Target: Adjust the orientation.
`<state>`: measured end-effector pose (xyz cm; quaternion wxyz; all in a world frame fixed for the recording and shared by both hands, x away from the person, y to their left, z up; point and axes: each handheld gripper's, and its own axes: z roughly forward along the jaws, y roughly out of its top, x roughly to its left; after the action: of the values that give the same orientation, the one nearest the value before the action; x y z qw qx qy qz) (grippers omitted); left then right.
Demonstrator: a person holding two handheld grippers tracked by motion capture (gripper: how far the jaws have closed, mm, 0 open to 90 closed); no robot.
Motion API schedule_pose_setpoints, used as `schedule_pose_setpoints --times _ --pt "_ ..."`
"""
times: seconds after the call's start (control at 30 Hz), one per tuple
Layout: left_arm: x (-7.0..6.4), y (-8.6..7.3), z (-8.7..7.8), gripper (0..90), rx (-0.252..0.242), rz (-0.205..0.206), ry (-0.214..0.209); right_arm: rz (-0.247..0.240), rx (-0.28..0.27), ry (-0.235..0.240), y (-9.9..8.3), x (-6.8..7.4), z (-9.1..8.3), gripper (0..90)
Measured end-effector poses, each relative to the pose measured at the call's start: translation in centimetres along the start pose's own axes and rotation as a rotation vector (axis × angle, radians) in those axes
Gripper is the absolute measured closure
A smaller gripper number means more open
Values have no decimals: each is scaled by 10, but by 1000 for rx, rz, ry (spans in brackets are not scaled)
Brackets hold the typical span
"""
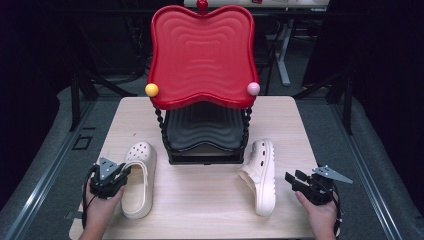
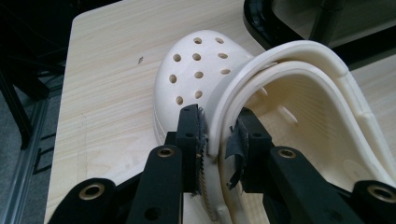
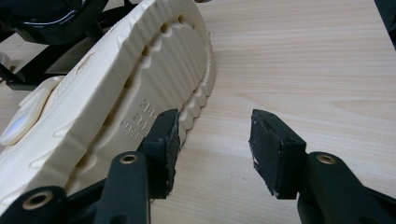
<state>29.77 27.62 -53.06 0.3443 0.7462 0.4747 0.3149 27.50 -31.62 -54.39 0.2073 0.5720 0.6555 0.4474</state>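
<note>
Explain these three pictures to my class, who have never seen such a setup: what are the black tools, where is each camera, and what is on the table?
A person holds a black two-fingered gripper in each hand. One camera looks down from above; the others ride on each gripper.

On the wooden table stands a rack with a red tray above a black tray. Two cream clogs lie in front.

The left gripper is closed on the rim of the left clog, which is upright. The right gripper is open beside the right clog, which lies on its side, sole showing.

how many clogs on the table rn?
2. One clog sits upright at the table's left, its heel strap between the left gripper jaws. The other clog lies on its side at the right, beside the open right gripper.
</note>
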Motion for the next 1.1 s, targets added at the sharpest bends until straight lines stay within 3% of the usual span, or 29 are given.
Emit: schedule_pose_setpoints --times 0.13,0.27,0.47,0.5,0.6,0.63,0.7,0.77,0.87,0.97,1.1 --pt "-5 0 -4 753 -6 24 -32 -7 -15 0 1 2 -1 543" --pt "-14 1 -7 754 -16 57 -66 -47 -15 -21 2 6 -2 554" --pt "-24 1 -10 753 -7 98 -82 -99 -39 -21 6 17 -7 588" --pt "-25 1 -10 753 -5 100 -82 -111 -50 -14 7 20 -9 605" --pt "-24 -1 -11 752 2 99 -82 -174 -91 -5 13 36 -17 789" --pt "-24 -1 -11 752 1 92 -80 -174 -91 -5 13 36 -17 789" --pt "-23 -3 -12 747 1 81 -77 -214 -119 34 17 54 -20 843" --pt "-21 -3 -12 741 -1 59 -87 -233 -124 44 18 60 -19 849" --pt "-20 -4 -11 701 -14 34 -108 -342 -98 28 19 79 -14 853" --pt "-17 -5 -12 637 -27 7 -130 -396 -82 16 19 87 -6 869" --pt "-14 -6 -12 595 -35 -16 -147 -420 -51 8 20 88 3 878"
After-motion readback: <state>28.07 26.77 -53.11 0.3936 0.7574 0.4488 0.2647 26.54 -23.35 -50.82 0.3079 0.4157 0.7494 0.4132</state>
